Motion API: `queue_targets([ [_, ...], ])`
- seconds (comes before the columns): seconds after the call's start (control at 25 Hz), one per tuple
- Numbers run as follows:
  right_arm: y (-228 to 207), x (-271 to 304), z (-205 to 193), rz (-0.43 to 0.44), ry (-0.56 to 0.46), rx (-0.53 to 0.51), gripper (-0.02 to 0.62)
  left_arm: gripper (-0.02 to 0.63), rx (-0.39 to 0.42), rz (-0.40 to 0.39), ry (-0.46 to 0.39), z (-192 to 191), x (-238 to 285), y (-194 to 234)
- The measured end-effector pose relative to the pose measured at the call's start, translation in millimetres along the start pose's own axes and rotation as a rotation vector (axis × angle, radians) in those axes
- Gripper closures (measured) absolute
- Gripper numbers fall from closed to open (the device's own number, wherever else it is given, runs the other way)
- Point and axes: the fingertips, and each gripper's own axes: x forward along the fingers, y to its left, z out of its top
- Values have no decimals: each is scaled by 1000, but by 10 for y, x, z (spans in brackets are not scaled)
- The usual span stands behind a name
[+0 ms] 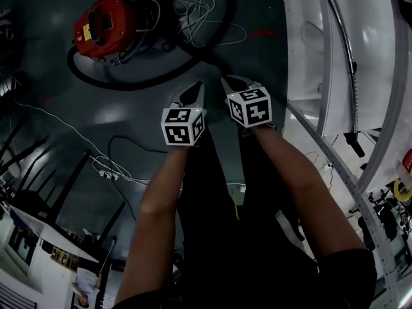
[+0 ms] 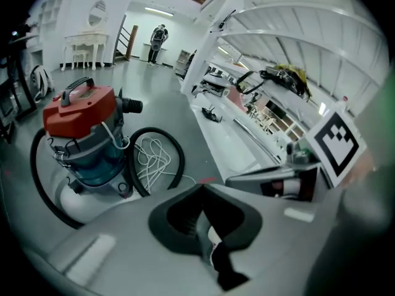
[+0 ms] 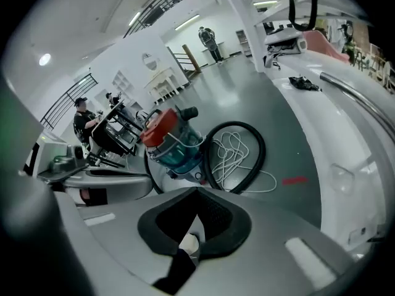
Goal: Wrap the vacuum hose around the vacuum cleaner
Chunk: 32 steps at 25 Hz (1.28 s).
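While left gripper (image 1: 197, 89), right gripper (image 1: 229, 82) fingers sit together empty, vacuum hose (image 3: 262, 152) lies well ahead.

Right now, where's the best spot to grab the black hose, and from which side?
Probably the outer curve of the hose loop lying beside the vacuum cleaner, coming down from above with the jaws across it. There it lies flat on the floor, round and bare, while the white cord is tangled inside the loop. The left gripper and right gripper are shut and empty, so open one first.
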Motion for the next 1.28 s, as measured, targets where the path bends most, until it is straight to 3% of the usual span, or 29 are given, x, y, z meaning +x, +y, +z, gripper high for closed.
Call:
queue_targets([
  [0.48,-479,834,-385,-10,-14,-6,600,597,23,38,57,-494,959,552],
  [0.8,-817,1404,-636,-14,-10,-30,600,597,1,90,47,-779,1538,912],
  [1.28,-1104,2245,-906,3,-27,-42,600,597,28,140,88,-1188,2187,1549],
])
